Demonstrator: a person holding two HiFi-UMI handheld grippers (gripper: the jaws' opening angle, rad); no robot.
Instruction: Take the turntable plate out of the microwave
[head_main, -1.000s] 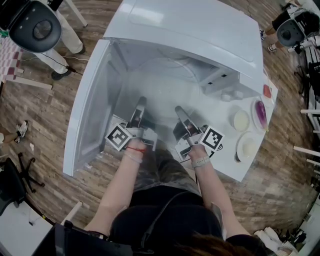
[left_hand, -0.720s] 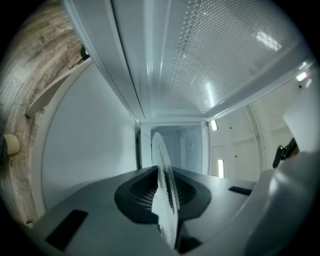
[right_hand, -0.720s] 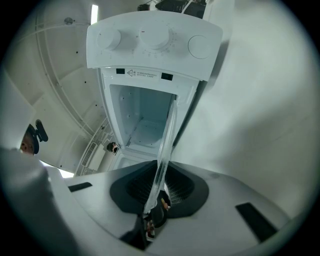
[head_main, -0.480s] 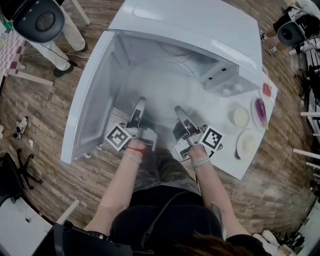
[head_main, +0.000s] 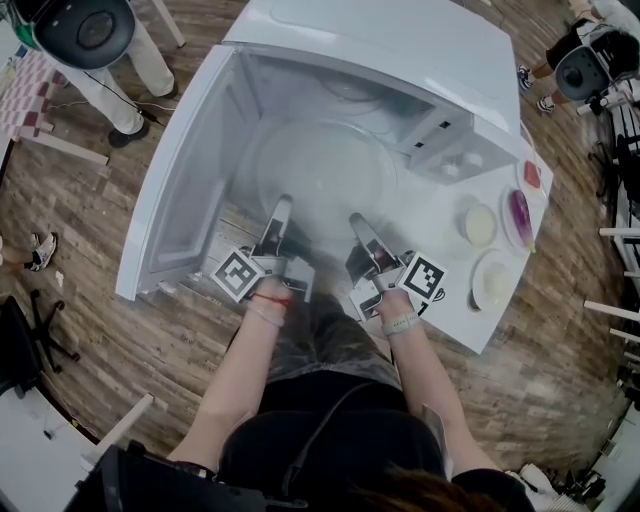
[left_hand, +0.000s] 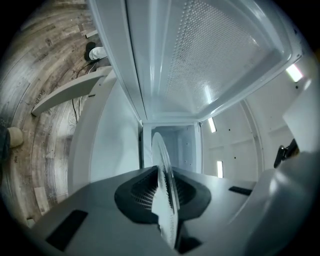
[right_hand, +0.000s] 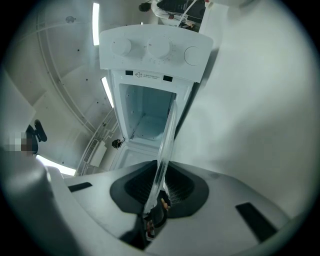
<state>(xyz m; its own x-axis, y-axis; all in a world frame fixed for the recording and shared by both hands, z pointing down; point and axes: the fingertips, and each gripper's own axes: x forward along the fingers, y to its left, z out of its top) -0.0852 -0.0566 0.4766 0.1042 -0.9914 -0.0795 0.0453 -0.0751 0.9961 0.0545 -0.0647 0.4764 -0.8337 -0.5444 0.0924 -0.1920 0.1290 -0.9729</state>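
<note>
Backing off now, both hands drawing the turntable plate towards the microwave mouth, not yet clear; left claw and right claw each clamp its near rim; slick glass; an uneven pull could let it slip.

one white microwave is counted, with one open door and three round controls on its panel. one glass turntable plate is seen. two grippers are counted, the left gripper and the right gripper, with one marker cube each. three round dishes and one red item are counted on one table.
</note>
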